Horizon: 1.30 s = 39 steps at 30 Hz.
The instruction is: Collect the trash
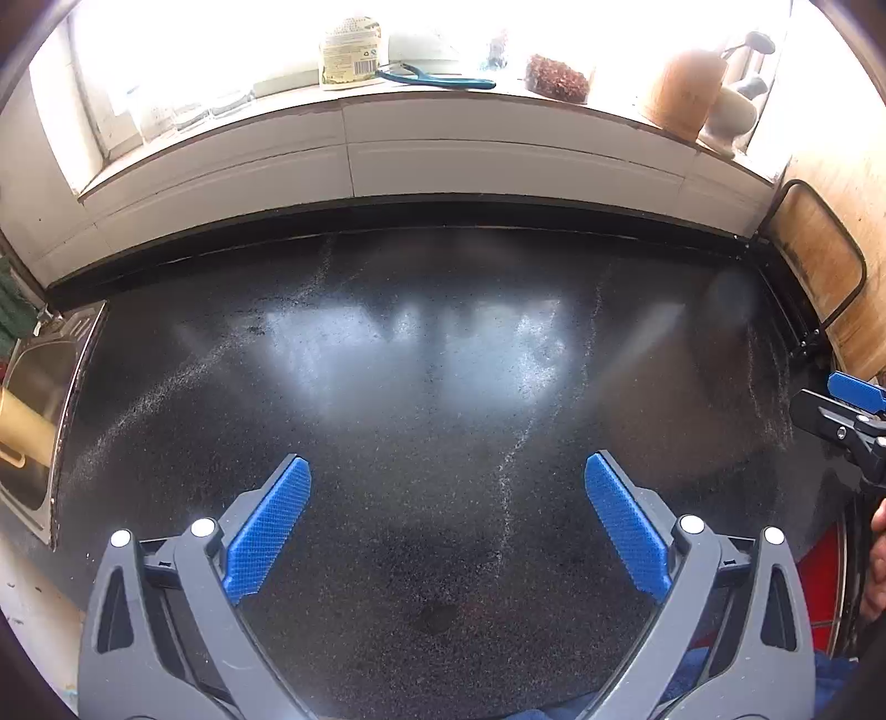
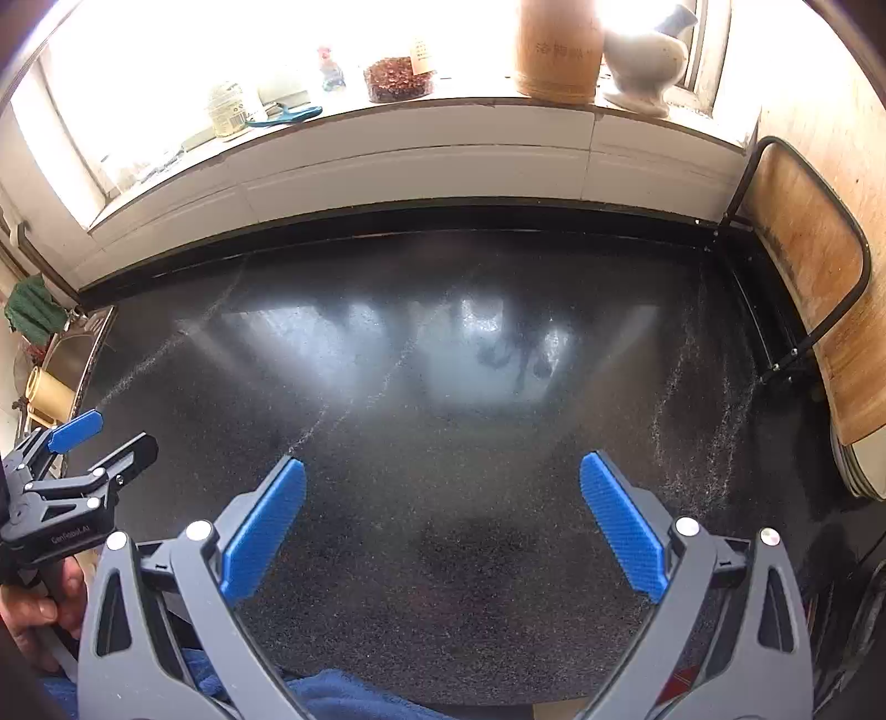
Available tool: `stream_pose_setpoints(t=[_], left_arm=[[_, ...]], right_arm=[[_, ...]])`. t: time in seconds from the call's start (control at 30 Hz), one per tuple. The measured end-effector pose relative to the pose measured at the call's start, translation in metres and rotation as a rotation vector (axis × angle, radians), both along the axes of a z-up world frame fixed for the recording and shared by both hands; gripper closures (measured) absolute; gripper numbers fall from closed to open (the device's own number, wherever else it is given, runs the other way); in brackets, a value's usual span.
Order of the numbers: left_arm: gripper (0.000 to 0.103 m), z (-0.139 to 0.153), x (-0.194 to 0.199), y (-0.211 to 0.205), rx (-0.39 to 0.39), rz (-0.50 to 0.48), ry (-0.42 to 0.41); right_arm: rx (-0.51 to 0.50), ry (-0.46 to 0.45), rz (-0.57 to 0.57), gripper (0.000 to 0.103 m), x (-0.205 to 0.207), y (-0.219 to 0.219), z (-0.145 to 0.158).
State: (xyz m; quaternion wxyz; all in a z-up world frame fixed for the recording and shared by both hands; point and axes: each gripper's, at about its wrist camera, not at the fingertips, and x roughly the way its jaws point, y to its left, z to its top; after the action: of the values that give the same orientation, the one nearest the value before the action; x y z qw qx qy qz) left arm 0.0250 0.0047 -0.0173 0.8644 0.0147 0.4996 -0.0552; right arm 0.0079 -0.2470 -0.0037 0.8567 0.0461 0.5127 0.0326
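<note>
1. You are holding the left gripper (image 1: 447,501) and the right gripper (image 2: 443,498) side by side over the black countertop (image 1: 432,387), each with its blue pads spread wide apart and nothing between them.
2. You are looking at a counter on which no piece of trash is showing in either view; only pale dusty streaks (image 2: 698,421) are lying across it, so no bearing or long axis can be given for a target.
3. You are seeing the nearest loose items on the windowsill (image 1: 498,102), well beyond both grippers: a labelled jar (image 1: 350,52) and blue-handled pliers (image 1: 437,80); whether either counts as trash cannot be told.
4. The left view is showing the sink (image 1: 39,399) more fully; the right view is showing a blue cloth (image 2: 343,692) at its lower edge.
</note>
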Motion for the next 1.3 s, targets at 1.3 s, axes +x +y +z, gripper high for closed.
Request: stream_pose_setpoints(t=[1.3], left_arm=[[0.006, -0.005, -0.018, 0.005, 0.002, 0.045, 0.035]], right_arm=[[-0.015, 0.017, 0.047, 0.007, -0.010, 0.013, 0.000]])
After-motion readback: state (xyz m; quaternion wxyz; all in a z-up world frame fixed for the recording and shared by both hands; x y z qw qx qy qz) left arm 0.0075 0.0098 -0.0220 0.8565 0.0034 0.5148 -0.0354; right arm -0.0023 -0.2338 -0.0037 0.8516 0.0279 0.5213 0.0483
